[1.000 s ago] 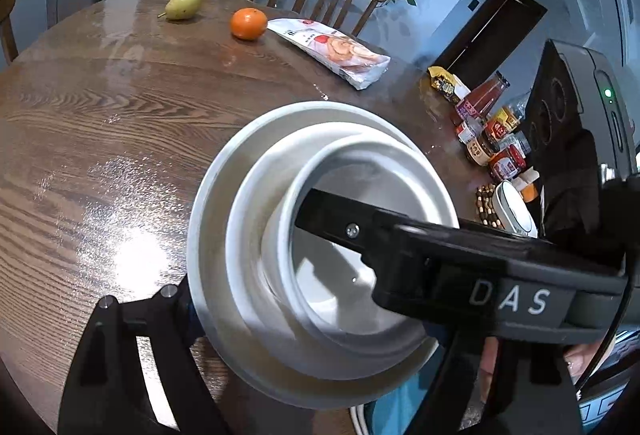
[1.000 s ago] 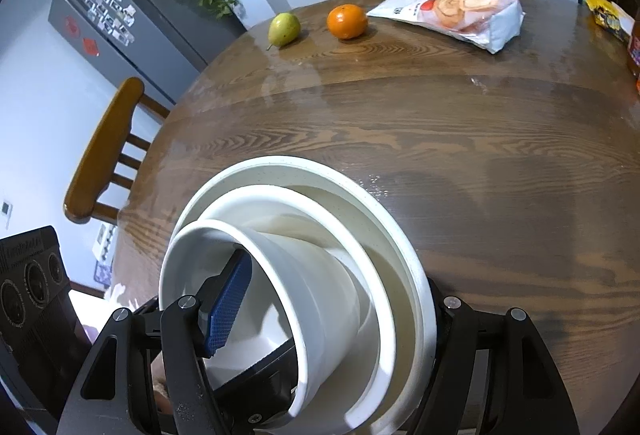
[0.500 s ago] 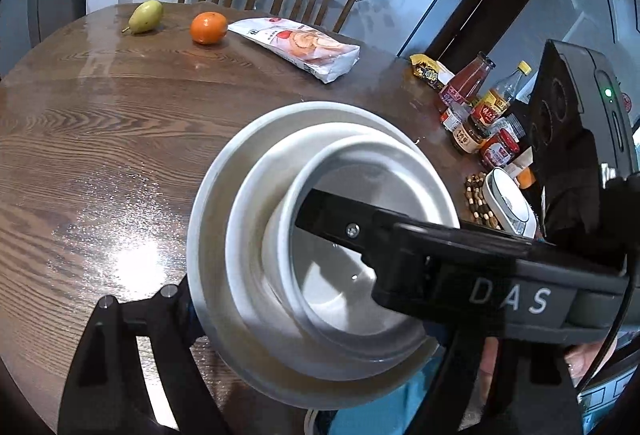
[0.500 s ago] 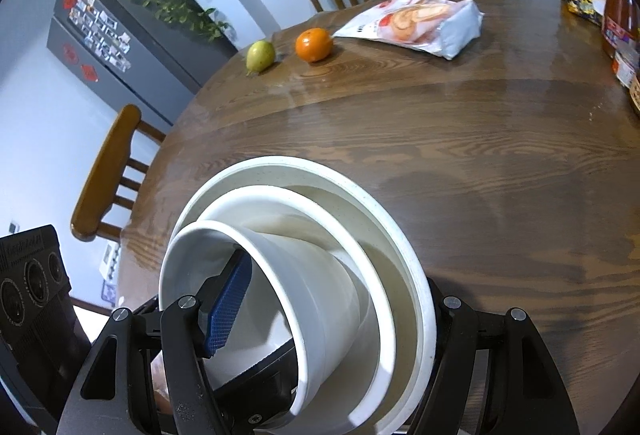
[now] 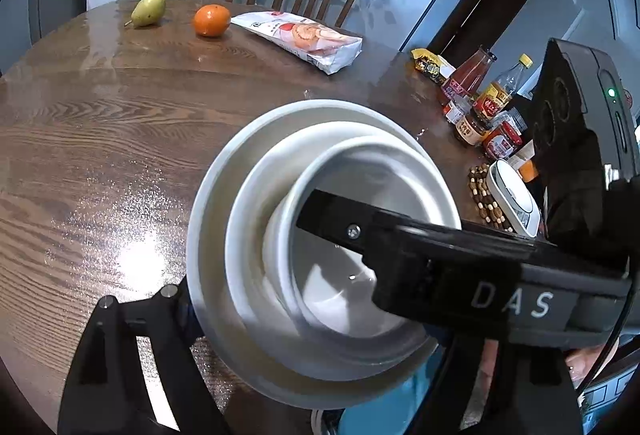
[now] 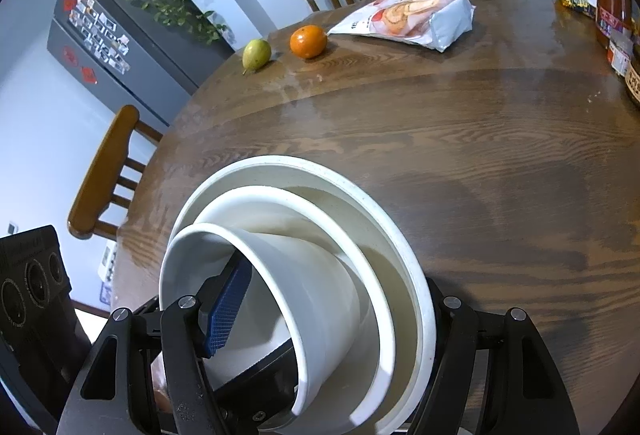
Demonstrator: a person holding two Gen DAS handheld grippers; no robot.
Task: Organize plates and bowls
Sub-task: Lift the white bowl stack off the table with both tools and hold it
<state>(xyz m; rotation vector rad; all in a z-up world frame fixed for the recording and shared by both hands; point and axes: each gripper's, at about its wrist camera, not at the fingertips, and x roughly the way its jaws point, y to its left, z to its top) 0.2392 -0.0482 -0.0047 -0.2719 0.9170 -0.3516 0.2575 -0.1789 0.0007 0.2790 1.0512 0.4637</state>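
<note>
White stack of dishes [image 5: 320, 255], a bowl [image 6: 304, 299] nested in two plates, held above the table [image 6: 480, 175] between both grippers: left gripper [image 5: 320, 315] and right gripper [image 6: 320, 327] each clamped across it, one finger inside the bowl, the other beneath the largest plate.

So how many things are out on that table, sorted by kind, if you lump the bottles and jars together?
White dishes, nested: 3 (big plate, smaller plate, bowl)
Fruit: 2 (pear, orange)
Snack packets: 2 (white bag, yellow packet)
Bottles and jars: cluster, too crowded to count
Total counted: 7
</note>
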